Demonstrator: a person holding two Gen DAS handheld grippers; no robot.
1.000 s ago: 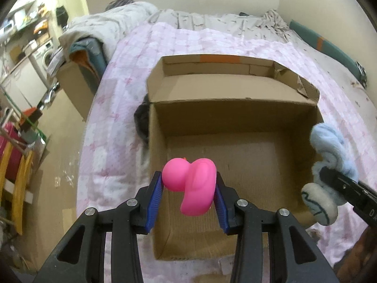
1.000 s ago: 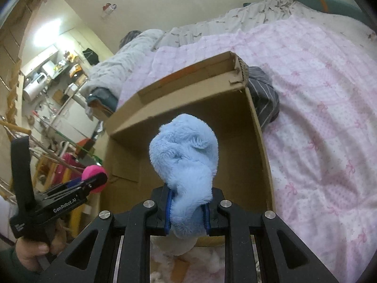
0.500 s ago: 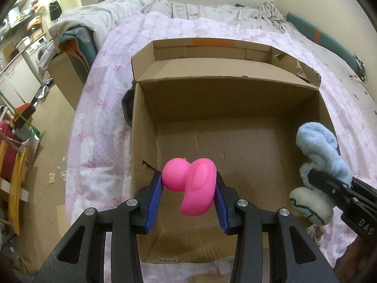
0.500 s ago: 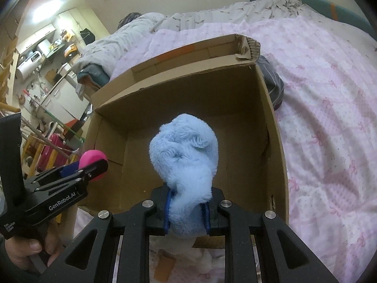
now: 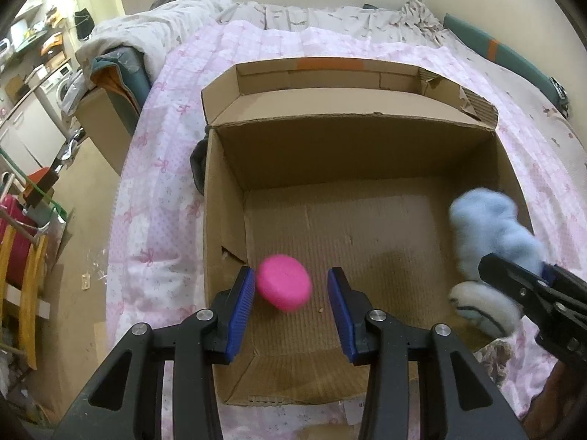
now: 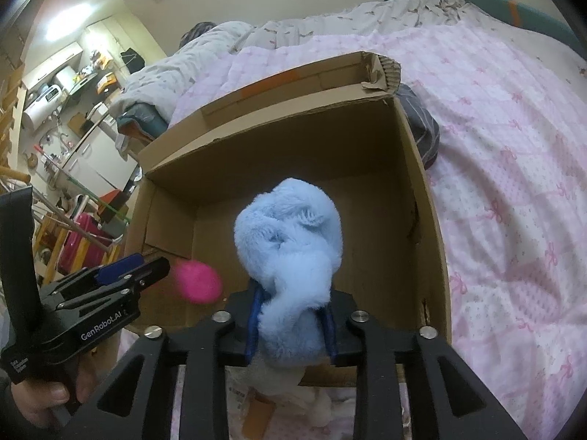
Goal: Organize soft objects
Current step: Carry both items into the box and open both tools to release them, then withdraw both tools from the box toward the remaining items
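A pink duck toy is loose and blurred between the fingers of my left gripper, inside the open cardboard box; the jaws stand wide apart and do not hold it. It shows as a pink blur in the right wrist view just past the left gripper. My right gripper is shut on a fluffy light-blue plush above the near right part of the box. The plush also shows in the left wrist view.
The box sits on a bed with a pink patterned cover. Dark clothing lies against the box's far right corner. A grey duvet is piled at the bed's far end. The floor and clutter, with a red suitcase, are at the left.
My left gripper has opened and let go of the pink duck, which drops into the box. Both grippers moved forward over the box. The right gripper still holds the blue plush.
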